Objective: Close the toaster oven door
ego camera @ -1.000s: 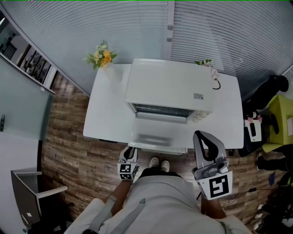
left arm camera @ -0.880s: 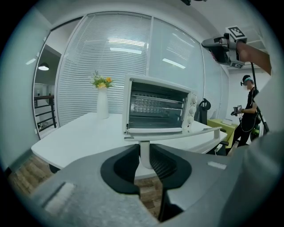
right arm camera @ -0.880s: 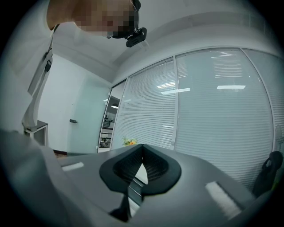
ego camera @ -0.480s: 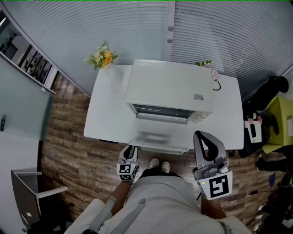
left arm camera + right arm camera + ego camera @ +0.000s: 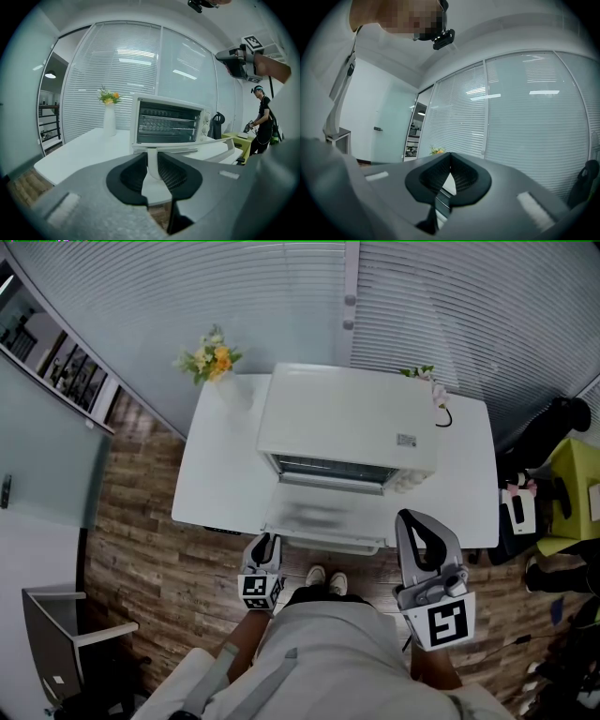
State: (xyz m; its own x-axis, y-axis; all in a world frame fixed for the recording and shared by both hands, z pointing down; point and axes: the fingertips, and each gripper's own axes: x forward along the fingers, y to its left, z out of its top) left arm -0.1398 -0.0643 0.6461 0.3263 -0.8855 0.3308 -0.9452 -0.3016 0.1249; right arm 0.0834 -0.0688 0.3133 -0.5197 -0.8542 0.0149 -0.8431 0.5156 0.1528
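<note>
1. Grippers, two: left gripper (image 5: 153, 161) pinches the handle (image 5: 197, 146) of the one open door (image 5: 323, 518); right gripper (image 5: 450, 157) is pressed together, off to the left gripper's right.
2. One toaster oven (image 5: 347, 418) sits ahead of the left gripper, wire rack (image 5: 168, 123) inside; one vase (image 5: 109, 119) holds flowers (image 5: 108, 97).

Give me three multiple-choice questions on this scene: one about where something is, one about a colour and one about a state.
1. Where on the table does the vase of flowers stand?
A. far left corner
B. near right corner
C. middle of the front edge

2. What colour is the toaster oven?
A. black
B. white
C. red

3. How is its door?
A. shut
B. open, folded down
C. taken off

Answers:
1. A, since the head view shows the vase at the corner away from the person, on the left.
2. B, since its casing is white all over.
3. B, since the door lies folded down toward the person, with the door handle in the left tongs.
</note>
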